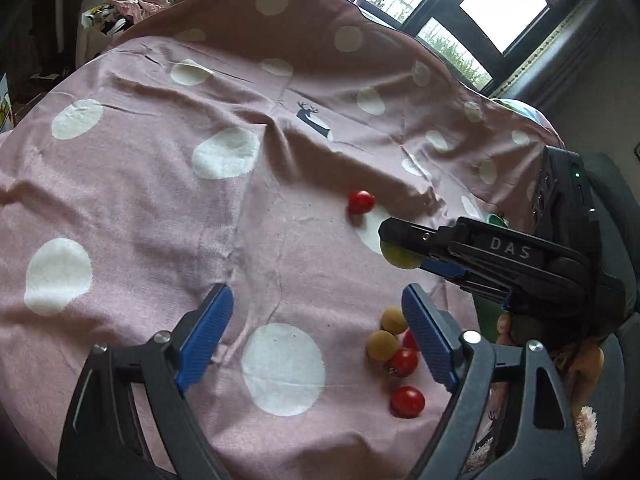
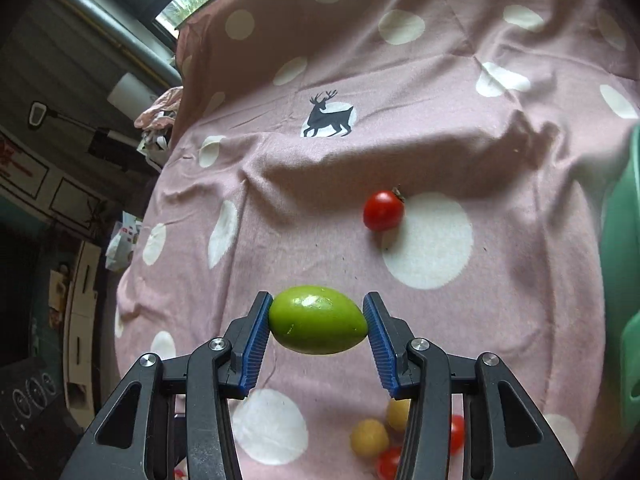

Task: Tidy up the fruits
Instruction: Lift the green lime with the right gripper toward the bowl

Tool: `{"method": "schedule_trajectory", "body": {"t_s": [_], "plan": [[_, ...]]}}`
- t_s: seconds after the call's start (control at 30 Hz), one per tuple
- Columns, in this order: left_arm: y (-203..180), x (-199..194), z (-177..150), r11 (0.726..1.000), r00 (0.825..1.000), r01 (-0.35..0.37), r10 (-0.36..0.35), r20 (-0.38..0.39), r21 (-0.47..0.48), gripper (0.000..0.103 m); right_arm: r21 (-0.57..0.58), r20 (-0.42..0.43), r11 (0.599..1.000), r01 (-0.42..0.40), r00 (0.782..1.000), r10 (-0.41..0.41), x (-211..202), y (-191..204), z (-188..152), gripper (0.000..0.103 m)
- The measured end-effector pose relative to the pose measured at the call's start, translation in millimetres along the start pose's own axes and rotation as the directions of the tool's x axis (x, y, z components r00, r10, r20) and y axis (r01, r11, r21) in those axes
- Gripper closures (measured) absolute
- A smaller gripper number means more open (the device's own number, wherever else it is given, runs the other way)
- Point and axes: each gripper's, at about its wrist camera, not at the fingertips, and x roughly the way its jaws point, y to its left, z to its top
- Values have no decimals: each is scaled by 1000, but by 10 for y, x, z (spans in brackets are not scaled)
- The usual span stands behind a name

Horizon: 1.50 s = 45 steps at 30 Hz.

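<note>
My right gripper (image 2: 318, 322) is shut on a green oval fruit (image 2: 318, 319) and holds it above the pink dotted cloth (image 2: 280, 200). In the left wrist view the right gripper (image 1: 400, 240) comes in from the right with the green fruit (image 1: 400, 256) between its fingers. My left gripper (image 1: 316, 312) is open and empty above the cloth (image 1: 160, 208). A lone red tomato (image 1: 361, 201) (image 2: 383, 210) lies farther out. A cluster of yellow fruits (image 1: 383, 345) (image 2: 369, 437) and red tomatoes (image 1: 407, 401) (image 2: 389, 462) lies by my left gripper's right finger.
A green container (image 2: 624, 240) stands at the right edge of the cloth; a sliver of the green container (image 1: 486, 316) shows behind the right gripper. The cloth rises into a covered backrest (image 1: 280, 12) at the rear. Windows (image 1: 500, 4) and clutter lie beyond.
</note>
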Motion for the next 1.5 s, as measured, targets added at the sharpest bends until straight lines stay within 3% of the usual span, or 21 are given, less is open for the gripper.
{"method": "schedule_trajectory", "body": {"t_s": [0.1,0.23,0.3,0.43,0.6,0.9,1.27,1.5], "plan": [[-200,64,-87,997,998,64,-63,-30,44,27,49,28,998,-40,999,39,-236,-210,-180,54],[-434,154,-199,978,979,193,-185,-87,84,32,96,65,992,-85,995,79,-394,-392,-325,54],[-540,192,-251,971,975,211,-201,-94,111,36,104,78,989,-108,992,100,-433,-432,-347,54],[-642,271,-306,962,967,248,-239,-82,113,53,104,75,984,-142,988,134,-444,-458,-356,54],[-726,326,-308,945,949,312,-305,-83,99,54,77,37,983,-164,986,162,-428,-431,-405,54],[-734,316,-316,955,961,274,-270,-53,117,68,25,12,984,-179,984,178,-424,-290,-466,54],[-854,216,-304,946,960,281,-279,-33,162,68,24,35,979,-200,979,199,-558,-305,-432,54],[-1192,248,-220,934,960,277,-278,-30,224,68,48,116,977,-206,973,199,-805,-469,-378,54]]}}
